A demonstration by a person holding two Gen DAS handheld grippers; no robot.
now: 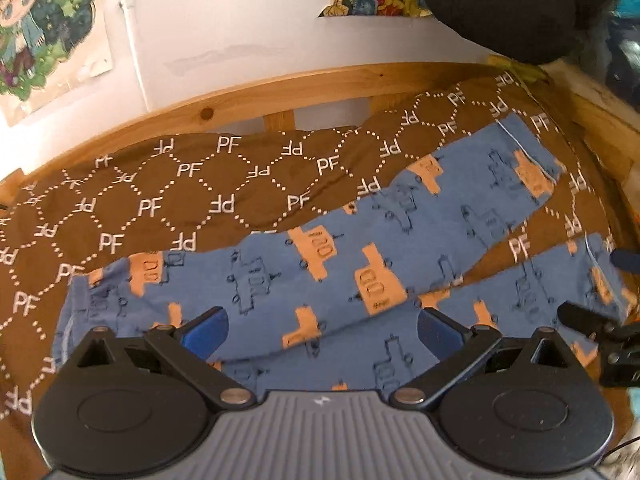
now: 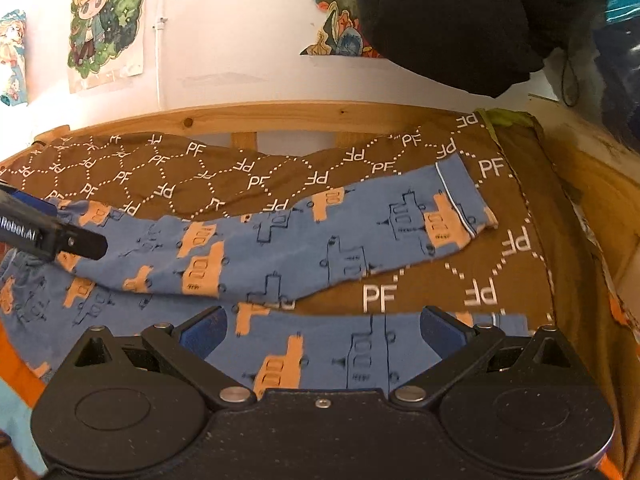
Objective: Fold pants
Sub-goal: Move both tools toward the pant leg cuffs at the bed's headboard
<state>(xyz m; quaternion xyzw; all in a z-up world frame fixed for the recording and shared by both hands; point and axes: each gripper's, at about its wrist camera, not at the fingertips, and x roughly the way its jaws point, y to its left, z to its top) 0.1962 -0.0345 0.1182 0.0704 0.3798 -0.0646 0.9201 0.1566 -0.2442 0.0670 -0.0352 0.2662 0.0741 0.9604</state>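
Blue pants (image 1: 340, 264) with orange and dark truck prints lie spread flat on a brown bedspread, waistband at the left, two legs running right. In the right wrist view the far leg of the pants (image 2: 304, 236) ends in a white-piped cuff, and the near leg runs under my right gripper. My left gripper (image 1: 322, 330) stands open above the seat of the pants, nothing between its blue pads. My right gripper (image 2: 322, 330) is open over the near leg. The left gripper's black finger (image 2: 60, 240) shows at the left edge of the right wrist view.
The brown bedspread (image 1: 168, 200) with white "PF" lettering covers a bed with a wooden frame (image 2: 280, 114) against a white wall with posters (image 2: 106, 20). A dark bulky object (image 2: 452, 20) hangs at the upper right. The wooden side rail (image 2: 608, 200) runs along the right.
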